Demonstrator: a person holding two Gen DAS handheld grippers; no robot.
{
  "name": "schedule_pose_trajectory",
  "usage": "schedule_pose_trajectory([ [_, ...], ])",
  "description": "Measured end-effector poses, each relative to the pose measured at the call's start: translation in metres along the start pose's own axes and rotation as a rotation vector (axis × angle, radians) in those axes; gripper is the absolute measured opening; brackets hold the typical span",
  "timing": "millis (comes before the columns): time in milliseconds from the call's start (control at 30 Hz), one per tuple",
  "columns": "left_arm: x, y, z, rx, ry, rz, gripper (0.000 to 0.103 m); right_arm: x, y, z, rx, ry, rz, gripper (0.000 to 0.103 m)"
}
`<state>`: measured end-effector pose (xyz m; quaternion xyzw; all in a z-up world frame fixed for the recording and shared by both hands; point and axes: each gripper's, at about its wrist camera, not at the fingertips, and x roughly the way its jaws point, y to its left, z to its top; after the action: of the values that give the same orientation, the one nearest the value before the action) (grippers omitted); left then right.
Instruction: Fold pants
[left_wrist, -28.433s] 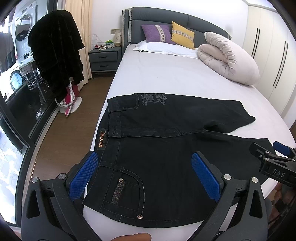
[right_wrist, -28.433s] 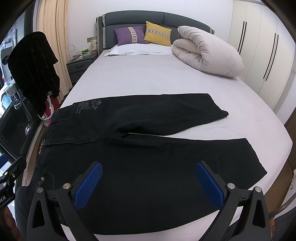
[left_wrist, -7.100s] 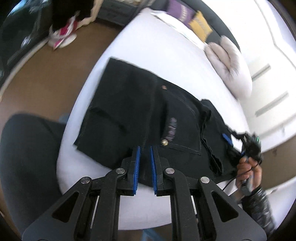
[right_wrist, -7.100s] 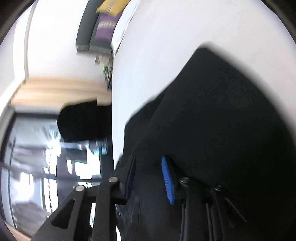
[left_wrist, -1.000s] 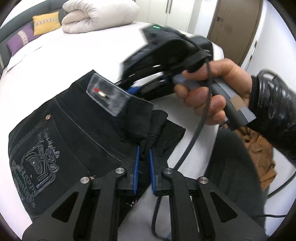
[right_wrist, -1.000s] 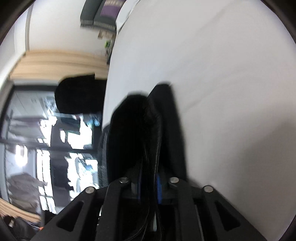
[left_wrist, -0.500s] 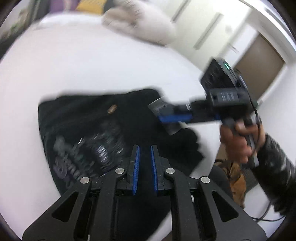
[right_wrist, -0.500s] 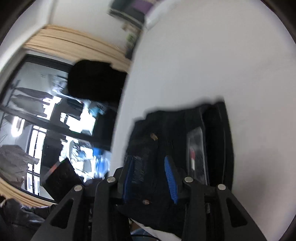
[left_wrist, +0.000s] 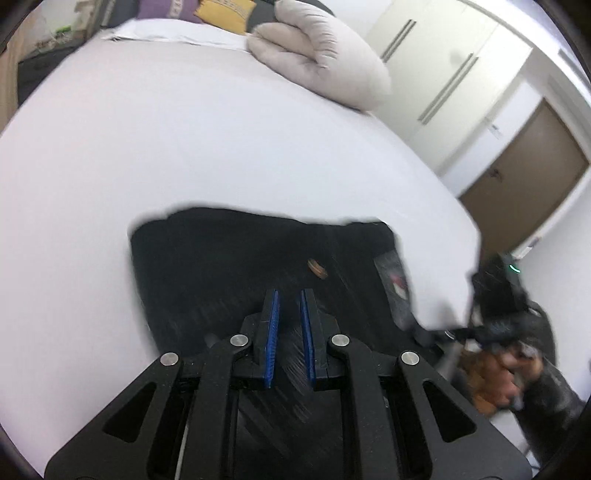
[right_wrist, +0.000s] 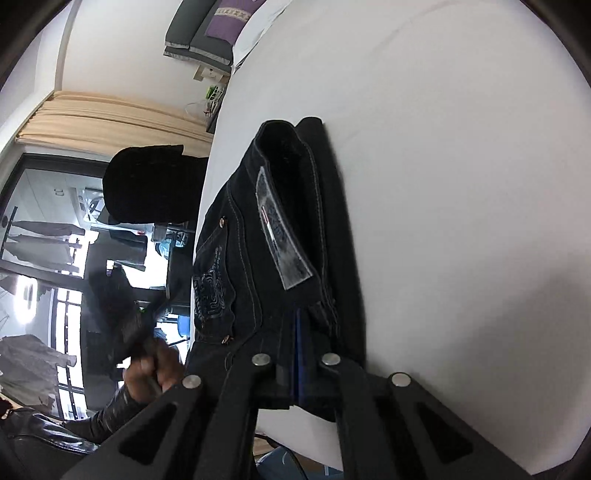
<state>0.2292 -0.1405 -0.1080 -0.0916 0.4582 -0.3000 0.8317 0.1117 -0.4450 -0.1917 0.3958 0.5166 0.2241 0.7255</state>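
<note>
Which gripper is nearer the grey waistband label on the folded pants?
Right. The right gripper is at the waistband just below the label; the left gripper is over the pocket area.

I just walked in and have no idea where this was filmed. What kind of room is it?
Almost certainly a home bedroom: the black pants lie on a white bed with a rolled duvet and a purple pillow at the headboard, beside white wardrobe doors.

Your left gripper (left_wrist: 289, 295) is pointing toward 12 o'clock, its blue pads (left_wrist: 272, 332) standing narrowly apart with nothing visibly pinched between them. Your right gripper (right_wrist: 301, 314) is rolled sideways, pads pressed together on dark denim, your left hand (right_wrist: 151, 365) gripping at 9 o'clock.
</note>
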Motion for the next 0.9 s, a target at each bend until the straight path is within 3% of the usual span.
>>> schedule_pose_trajectory([
  [100,0.020,0.004,-0.006,0.031,0.061,0.024,0.011,0.000,0.000,0.002,-0.012,-0.005,0.002,0.000],
  [233,0.007,-0.006,-0.029,0.060,0.056,0.015,0.011,0.002,0.000,-0.002,-0.007,-0.031,0.032,0.000],
  [300,-0.003,-0.022,-0.048,0.107,0.067,-0.011,0.011,-0.003,-0.002,-0.004,-0.010,-0.044,0.039,0.000],
  [433,-0.029,-0.043,-0.087,0.266,0.031,0.016,0.011,-0.011,0.001,-0.014,-0.029,-0.059,0.036,0.000],
  [500,-0.038,-0.043,-0.094,0.290,0.043,0.026,0.011,-0.019,0.003,-0.021,-0.051,-0.062,0.028,0.002],
  [567,-0.043,-0.043,-0.097,0.280,0.068,0.030,0.012,-0.028,0.010,-0.025,-0.075,-0.064,0.012,0.010],
  [633,-0.050,-0.047,-0.097,0.266,0.080,0.050,0.012,-0.043,0.019,-0.027,-0.096,-0.104,-0.010,0.062],
  [700,-0.053,-0.038,-0.087,0.179,0.068,0.081,0.023,-0.058,0.029,-0.022,-0.112,-0.173,-0.037,0.084],
  [767,-0.058,-0.013,-0.077,0.029,0.037,0.056,0.085,-0.063,0.034,-0.009,-0.132,-0.203,-0.024,0.085],
  [833,-0.059,0.012,-0.069,-0.105,-0.004,0.040,0.087,-0.054,0.035,0.010,-0.121,-0.174,-0.055,0.085],
  [900,-0.047,0.029,-0.061,-0.191,0.021,0.009,0.087,-0.039,0.033,0.027,-0.114,-0.129,-0.051,0.085],
])
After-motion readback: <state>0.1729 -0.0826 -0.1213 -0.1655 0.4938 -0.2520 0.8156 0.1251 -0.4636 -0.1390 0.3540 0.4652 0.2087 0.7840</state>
